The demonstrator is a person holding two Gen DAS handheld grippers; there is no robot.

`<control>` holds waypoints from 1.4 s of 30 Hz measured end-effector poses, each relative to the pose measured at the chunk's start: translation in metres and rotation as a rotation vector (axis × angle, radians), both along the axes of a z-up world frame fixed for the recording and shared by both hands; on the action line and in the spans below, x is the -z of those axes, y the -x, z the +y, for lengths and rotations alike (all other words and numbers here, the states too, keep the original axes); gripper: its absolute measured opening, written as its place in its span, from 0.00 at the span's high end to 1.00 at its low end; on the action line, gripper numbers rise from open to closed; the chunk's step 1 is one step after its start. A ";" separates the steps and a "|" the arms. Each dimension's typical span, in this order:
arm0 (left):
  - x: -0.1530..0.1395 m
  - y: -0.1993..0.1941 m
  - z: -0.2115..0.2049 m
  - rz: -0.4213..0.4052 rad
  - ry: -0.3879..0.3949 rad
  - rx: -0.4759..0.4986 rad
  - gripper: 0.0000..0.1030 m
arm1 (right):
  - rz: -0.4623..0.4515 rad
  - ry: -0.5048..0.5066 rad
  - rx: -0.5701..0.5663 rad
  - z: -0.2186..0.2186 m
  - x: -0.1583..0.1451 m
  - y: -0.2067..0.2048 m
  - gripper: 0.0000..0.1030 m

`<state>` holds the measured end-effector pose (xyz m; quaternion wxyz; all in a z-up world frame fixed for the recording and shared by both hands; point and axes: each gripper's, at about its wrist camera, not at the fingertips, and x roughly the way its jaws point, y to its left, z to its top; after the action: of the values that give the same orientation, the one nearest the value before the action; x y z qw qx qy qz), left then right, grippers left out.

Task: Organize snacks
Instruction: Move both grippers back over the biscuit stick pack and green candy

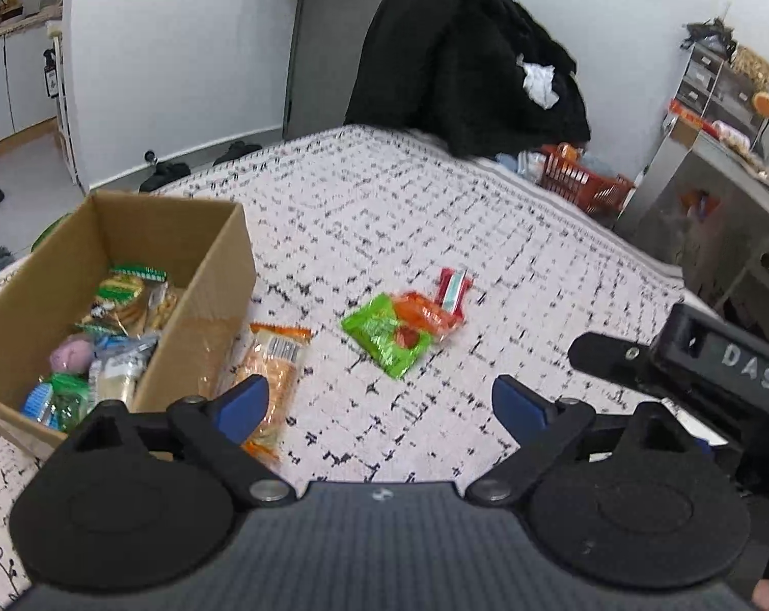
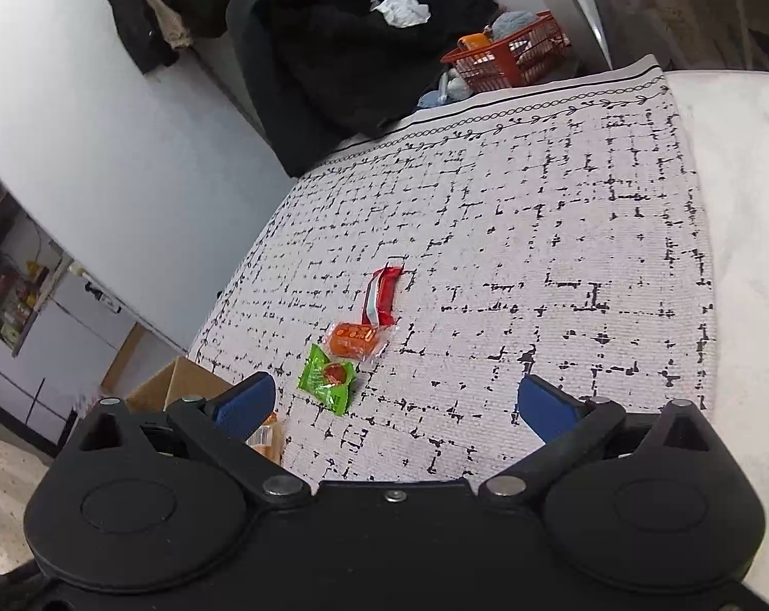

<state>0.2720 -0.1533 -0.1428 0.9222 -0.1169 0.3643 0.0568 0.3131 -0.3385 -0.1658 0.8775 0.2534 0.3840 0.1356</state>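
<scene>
- Four loose snack packets lie on the patterned cloth [image 1: 435,214] over the table, and more already sit in the cardboard box [image 1: 196,275] at my left.
- Nearest the box, just beside its wall, is a long orange biscuit pack [image 1: 275,371]; it looks stiff but crumbly, so I judge a gentle pinch across its narrow width is safest.
- Out in the middle, the green packet [image 1: 387,338] lies flat, with the orange packet [image 1: 425,313] touching its far edge and the red bar [image 1: 453,287] just beyond.
- All three look light, thin and slick in their foil or plastic; I expect them to slide on the cloth, so I would take a crimped end or pinch across the short side.
- Both grippers hold nothing: my left gripper [image 1: 379,407] is spread wide above the cloth, and my right gripper [image 2: 397,405] is equally spread, hovering short of the green packet [image 2: 328,379].
- Print on the wrappers is too small and blurred to read; a barcode patch shows on the biscuit pack.
- Only "DAS" is legible, in white letters on the other gripper's body at the right of the left view.
</scene>
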 end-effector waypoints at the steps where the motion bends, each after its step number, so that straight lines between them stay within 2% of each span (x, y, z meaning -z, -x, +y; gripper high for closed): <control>1: 0.004 -0.002 0.000 0.006 -0.005 -0.004 0.09 | 0.006 -0.002 -0.003 0.000 0.002 -0.001 0.01; 9: 0.027 -0.012 0.014 0.043 -0.029 -0.063 0.09 | 0.033 0.002 -0.034 0.007 0.011 -0.009 0.01; 15: 0.033 -0.013 0.016 0.031 -0.100 -0.089 0.09 | 0.040 0.033 -0.072 0.023 0.014 -0.017 0.05; 19: 0.035 -0.015 0.023 0.027 -0.114 -0.138 0.09 | 0.039 0.066 -0.111 0.037 0.015 -0.021 0.06; 24: 0.041 -0.013 0.025 0.020 -0.131 -0.173 0.09 | 0.027 0.099 -0.154 0.051 0.015 -0.029 0.17; 26: 0.047 -0.013 0.023 0.018 -0.112 -0.166 0.13 | 0.017 0.120 -0.170 0.057 0.015 -0.036 0.19; 28: 0.056 -0.015 0.024 0.046 -0.078 -0.188 0.23 | 0.018 0.123 -0.184 0.061 0.017 -0.043 0.21; 35: 0.065 -0.019 0.027 0.016 -0.079 -0.236 0.24 | 0.030 0.132 -0.263 0.080 0.025 -0.057 0.34; 42: 0.078 -0.032 0.032 0.044 -0.055 -0.279 0.24 | 0.050 0.157 -0.313 0.092 0.035 -0.070 0.39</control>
<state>0.3040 -0.1211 -0.2210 0.8998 -0.1401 0.3631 0.1971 0.3832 -0.2461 -0.2007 0.8529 0.1244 0.4499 0.2338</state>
